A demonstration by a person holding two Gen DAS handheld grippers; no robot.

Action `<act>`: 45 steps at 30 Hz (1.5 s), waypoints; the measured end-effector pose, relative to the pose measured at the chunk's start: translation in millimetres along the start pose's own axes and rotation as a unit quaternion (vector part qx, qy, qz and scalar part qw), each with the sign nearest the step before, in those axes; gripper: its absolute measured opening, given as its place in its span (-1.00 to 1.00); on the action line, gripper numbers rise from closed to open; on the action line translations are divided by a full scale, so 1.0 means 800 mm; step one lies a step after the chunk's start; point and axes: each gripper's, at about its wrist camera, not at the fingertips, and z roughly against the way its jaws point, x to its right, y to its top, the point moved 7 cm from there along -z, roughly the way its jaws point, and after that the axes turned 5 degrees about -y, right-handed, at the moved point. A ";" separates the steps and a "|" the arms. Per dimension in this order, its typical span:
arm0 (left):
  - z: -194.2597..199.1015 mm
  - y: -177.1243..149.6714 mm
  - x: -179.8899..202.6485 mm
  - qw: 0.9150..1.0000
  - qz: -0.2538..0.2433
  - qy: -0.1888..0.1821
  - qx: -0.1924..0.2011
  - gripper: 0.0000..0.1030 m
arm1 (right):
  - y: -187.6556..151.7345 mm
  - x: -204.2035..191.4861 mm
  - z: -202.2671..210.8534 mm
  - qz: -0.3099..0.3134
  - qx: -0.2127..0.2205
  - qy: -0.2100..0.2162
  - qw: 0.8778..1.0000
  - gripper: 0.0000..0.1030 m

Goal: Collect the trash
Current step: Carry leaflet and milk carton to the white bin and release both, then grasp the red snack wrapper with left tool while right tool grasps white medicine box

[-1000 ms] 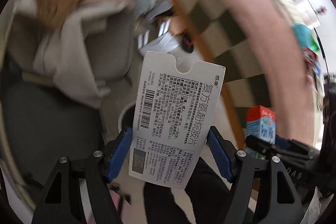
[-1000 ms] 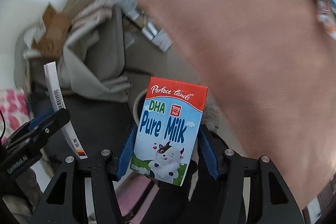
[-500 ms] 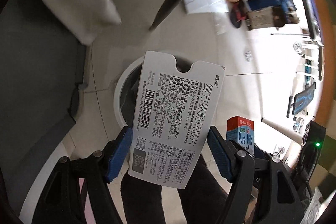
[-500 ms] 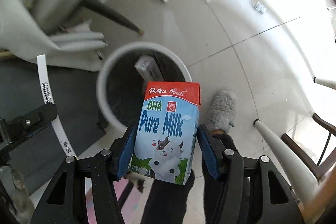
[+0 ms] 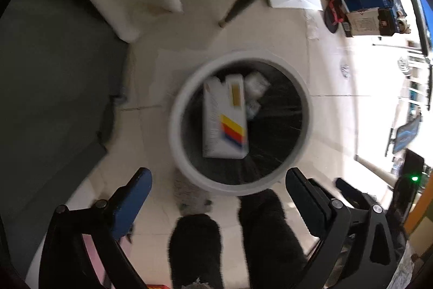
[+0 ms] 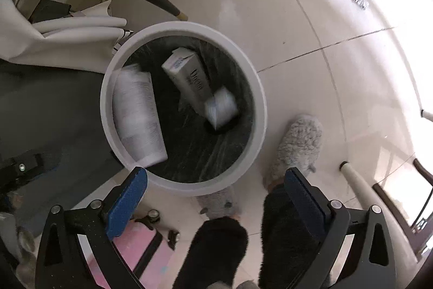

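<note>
Boxes lie in the white round bin (image 5: 239, 121), both tools released above it.

The left tool (image 5: 217, 182) and right tool (image 6: 215, 180) have just been opening; nothing sits between their jaws. Inside the bin, the white medicine box (image 5: 224, 121) rests near the rim, the milk carton (image 6: 220, 109) blurred toward the middle, touching a longer white box (image 6: 189, 77). A grey slipper (image 6: 299, 145) stands on the floor just beside the bin.

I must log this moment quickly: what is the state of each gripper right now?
Left gripper: open, jaws just opened, nothing between them, above the round white bin.
Right gripper: open, jaws just opened, nothing between them.
</note>
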 end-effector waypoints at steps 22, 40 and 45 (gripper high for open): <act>0.218 -0.115 0.019 0.990 -0.039 0.101 0.087 0.96 | -0.083 -0.020 0.253 0.019 0.070 -0.047 0.996 0.98; 0.461 -0.164 0.228 0.964 -0.157 0.085 0.199 0.96 | -0.152 0.066 0.561 -0.082 0.168 0.065 0.980 0.98; 0.486 -0.141 0.396 0.944 -0.240 0.067 0.218 0.96 | -0.141 0.204 0.631 -0.174 0.203 0.078 0.960 0.98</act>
